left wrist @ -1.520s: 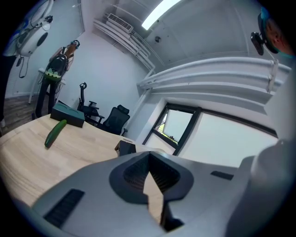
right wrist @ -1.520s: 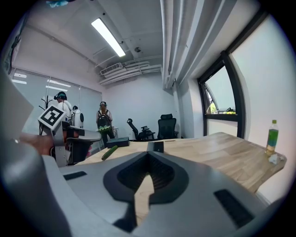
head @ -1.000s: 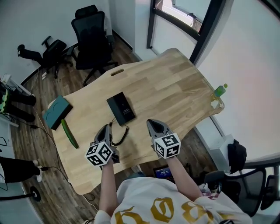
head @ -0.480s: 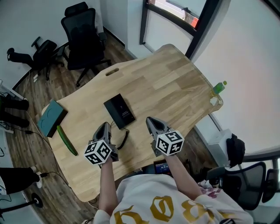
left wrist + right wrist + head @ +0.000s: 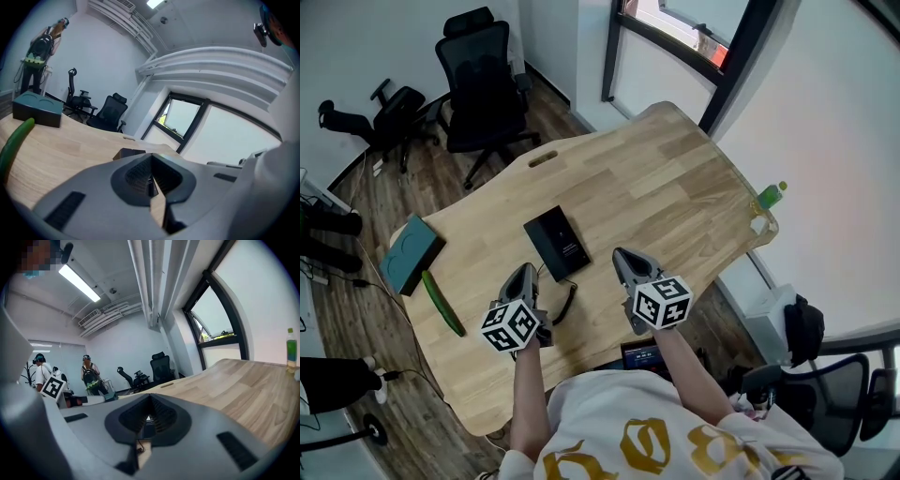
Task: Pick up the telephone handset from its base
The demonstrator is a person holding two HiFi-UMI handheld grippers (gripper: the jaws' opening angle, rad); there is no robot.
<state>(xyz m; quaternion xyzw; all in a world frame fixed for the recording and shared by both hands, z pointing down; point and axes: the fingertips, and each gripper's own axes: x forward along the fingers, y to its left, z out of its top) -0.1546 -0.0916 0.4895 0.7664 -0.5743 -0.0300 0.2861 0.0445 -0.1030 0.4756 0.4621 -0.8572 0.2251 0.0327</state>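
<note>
A black telephone (image 5: 556,242) lies flat on the wooden table (image 5: 675,187), and its coiled cord (image 5: 566,305) trails toward the near edge. The handset rests on the base. My left gripper (image 5: 525,271) hovers just left of the cord, shut with nothing in it. My right gripper (image 5: 622,254) hangs just right of the phone, also shut and empty. The left gripper view shows the shut jaws (image 5: 151,157) with the dark phone (image 5: 127,153) just beyond them. The right gripper view shows closed tips (image 5: 149,398), and the phone (image 5: 146,425) peeks through below them.
A teal box (image 5: 410,246) and a green cucumber (image 5: 441,302) lie at the table's left end. A green bottle (image 5: 770,195) stands at the right corner. Black office chairs (image 5: 483,70) stand beyond the table. People stand in the background (image 5: 89,376).
Both grippers have edged forward over the near part of the table, closer to the phone. The right one has rolled slightly. Both stay shut.
</note>
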